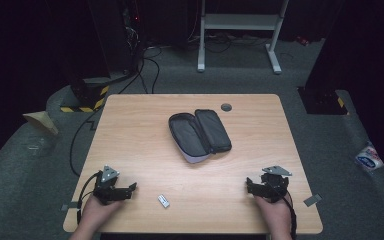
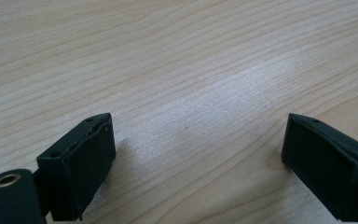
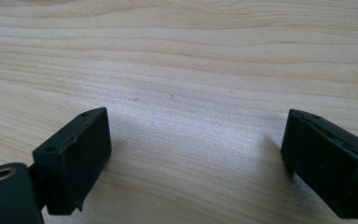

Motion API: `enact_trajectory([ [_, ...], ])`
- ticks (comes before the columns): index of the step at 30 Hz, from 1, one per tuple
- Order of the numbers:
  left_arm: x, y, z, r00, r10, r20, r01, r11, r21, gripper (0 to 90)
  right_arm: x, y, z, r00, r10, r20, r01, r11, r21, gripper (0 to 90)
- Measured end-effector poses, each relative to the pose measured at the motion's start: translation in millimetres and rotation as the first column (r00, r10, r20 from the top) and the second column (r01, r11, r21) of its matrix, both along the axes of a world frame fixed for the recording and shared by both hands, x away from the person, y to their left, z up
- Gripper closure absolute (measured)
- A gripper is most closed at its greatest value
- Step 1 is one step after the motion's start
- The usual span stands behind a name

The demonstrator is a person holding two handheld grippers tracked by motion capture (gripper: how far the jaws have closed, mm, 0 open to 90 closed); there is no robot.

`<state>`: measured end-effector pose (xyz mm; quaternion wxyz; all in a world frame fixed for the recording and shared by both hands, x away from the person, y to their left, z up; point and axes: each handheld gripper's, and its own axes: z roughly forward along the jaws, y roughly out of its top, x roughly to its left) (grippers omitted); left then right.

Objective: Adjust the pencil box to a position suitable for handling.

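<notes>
**Two open hand-held grippers rest at the near edge, with a small white block between them**

The left hand-held gripper [image 1: 128, 190] sits low over the near left part of the light wood-grain worktop [image 1: 130, 130], held by a hand that comes in from the bottom edge of the high view. Its two black jaws stand wide apart with nothing between them; in the left gripper view bare wood grain fills the gap between the pads [image 2: 86, 158]. The right hand-held gripper [image 1: 250, 186] sits over the near right part of the worktop, well apart from the left one, and its jaws are likewise spread with bare wood between them in the right gripper view, where the pads [image 3: 81, 154] frame empty board. Each gripper carries a grey three-cornered plate on top, and a black cable trails back from each toward the person.

A small white rectangular block [image 1: 163, 201] lies flat on the worktop near the front edge, closer to the left gripper than to the right, touching neither. Farther back, near the middle of the worktop, a dark grey fabric zip case [image 1: 199, 135] lies opened out, its two halves spread side by side with the lining upward. A small grey round cap [image 1: 226, 107] is set in the worktop beyond the case, near the far edge.
</notes>
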<state>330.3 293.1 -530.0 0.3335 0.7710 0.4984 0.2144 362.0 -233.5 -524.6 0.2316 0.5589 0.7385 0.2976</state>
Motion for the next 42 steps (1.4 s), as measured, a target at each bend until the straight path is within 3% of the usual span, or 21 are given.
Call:
enact_trajectory([
  [7, -0.2, -0.1, 0.0, 1.0, 0.0, 0.0, 0.0, 1.0, 0.002, 9.7, -2.0, -1.8, 3.8, 0.9997, 0.0, 0.025, 0.0, 1.0, 0.0, 13.9],
  [11, 0.2, -0.1, -0.1, 1.0, -0.001, 0.001, 0.001, 1.0, -0.002, 9.5, -5.6, -1.8, 12.1, 0.9978, 0.012, 0.065, -0.014, 0.9992, 0.037, 16.4],
  [15, 0.3, 0.0, 0.0, 1.0, -0.004, -0.001, 0.005, 1.0, 0.001, 9.3, -5.9, 2.4, 17.7, 0.9967, 0.033, 0.074, -0.039, 0.9962, 0.078, 15.6],
  [24, -0.6, 0.1, 0.2, 1.0, -0.002, 0.0, 0.002, 1.0, 0.006, 9.4, -3.2, 20.2, 22.3, 0.9927, 0.092, 0.078, -0.099, 0.9902, 0.098, 14.3],
  [32, 0.0, 0.8, 0.2, 0.9999, -0.012, 0.001, 0.012, 0.9999, 0.008, 9.5, -4.7, 35.8, 29.3, 0.9858, 0.125, 0.111, -0.138, 0.984, 0.113, 23.4],
  [42, 0.6, -0.1, 0.0, 1.0, -0.01, 0.001, 0.01, 0.9999, 0.002, 9.5, 9.6, 57.3, 43.3, 0.9828, 0.138, 0.123, -0.156, 0.9758, 0.153, 29.4],
])
